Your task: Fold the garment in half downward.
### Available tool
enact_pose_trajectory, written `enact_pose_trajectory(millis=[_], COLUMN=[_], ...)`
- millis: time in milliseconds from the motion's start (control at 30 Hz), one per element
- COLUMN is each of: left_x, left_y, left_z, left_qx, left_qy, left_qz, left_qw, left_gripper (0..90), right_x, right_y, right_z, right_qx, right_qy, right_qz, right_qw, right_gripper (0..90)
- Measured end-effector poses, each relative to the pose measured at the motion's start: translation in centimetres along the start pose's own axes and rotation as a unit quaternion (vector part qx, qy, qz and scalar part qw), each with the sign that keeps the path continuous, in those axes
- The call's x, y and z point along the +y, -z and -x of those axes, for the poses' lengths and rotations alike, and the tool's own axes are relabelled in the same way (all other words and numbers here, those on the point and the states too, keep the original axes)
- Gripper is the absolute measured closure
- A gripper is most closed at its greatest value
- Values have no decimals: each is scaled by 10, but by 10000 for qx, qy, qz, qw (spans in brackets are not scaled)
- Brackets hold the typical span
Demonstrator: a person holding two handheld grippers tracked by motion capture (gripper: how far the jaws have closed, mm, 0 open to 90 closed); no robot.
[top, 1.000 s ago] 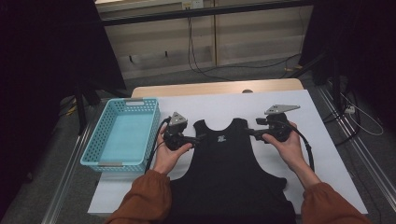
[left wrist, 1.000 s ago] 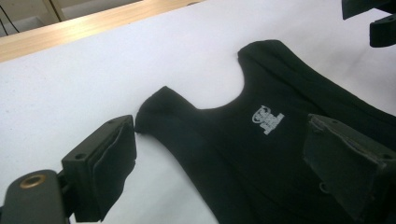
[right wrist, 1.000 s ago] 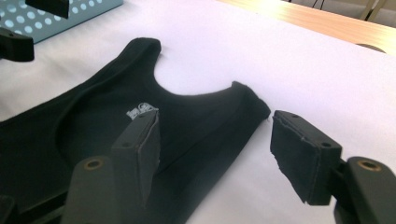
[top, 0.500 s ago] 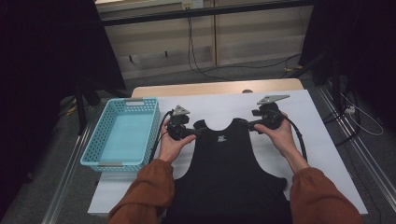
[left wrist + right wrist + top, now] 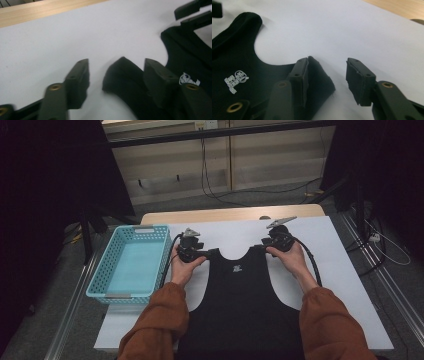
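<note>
A black sleeveless top [image 5: 245, 300] with a small white logo lies flat on the white table sheet [image 5: 230, 232]. My left gripper [image 5: 212, 253] straddles the left shoulder strap [image 5: 120, 72], which lies between the jaws without either pad pressing on it. My right gripper [image 5: 261, 246] straddles the right shoulder strap [image 5: 318, 77]; the cloth leans against one finger [image 5: 299, 72] and the other stands clear of it. Both pairs of jaws have just been closing, each with its strap between them.
A light blue plastic basket [image 5: 103, 270] stands at the table's left. Beyond the white sheet runs the wooden far edge [image 5: 230, 214]. Cables lie on the floor behind. The other gripper's jaws [image 5: 192, 12] show far off in the left gripper view.
Both hands have slid away from the person along the top to the strap ends. The right hand has also come inward.
</note>
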State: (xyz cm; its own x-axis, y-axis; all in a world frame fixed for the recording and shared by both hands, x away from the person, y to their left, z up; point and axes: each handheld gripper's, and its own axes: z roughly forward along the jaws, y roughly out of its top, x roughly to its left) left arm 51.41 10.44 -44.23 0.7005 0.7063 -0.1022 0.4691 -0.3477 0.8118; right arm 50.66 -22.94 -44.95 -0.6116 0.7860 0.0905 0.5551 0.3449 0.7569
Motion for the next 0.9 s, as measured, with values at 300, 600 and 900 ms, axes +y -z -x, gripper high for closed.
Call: enact_pose_trajectory(millis=[300, 600, 900], left_x=[-4, -8, -8], left_y=[-13, -27, -31], left_z=[-10, -11, -2], left_qx=[-61, -325, -466], left_qy=[131, 297, 145], left_qz=[-284, -325, -325], left_qw=[9995, 9985, 9983], left_gripper=[523, 581, 668], right_x=[-8, -7, -6], right_y=[-9, -11, -15], right_z=[3, 4, -1], right_qx=[145, 148, 345], right_qy=[-139, -266, -240], right_qz=[-178, -150, -156], right_qw=[9996, 9994, 9990], right_gripper=[652, 685, 743])
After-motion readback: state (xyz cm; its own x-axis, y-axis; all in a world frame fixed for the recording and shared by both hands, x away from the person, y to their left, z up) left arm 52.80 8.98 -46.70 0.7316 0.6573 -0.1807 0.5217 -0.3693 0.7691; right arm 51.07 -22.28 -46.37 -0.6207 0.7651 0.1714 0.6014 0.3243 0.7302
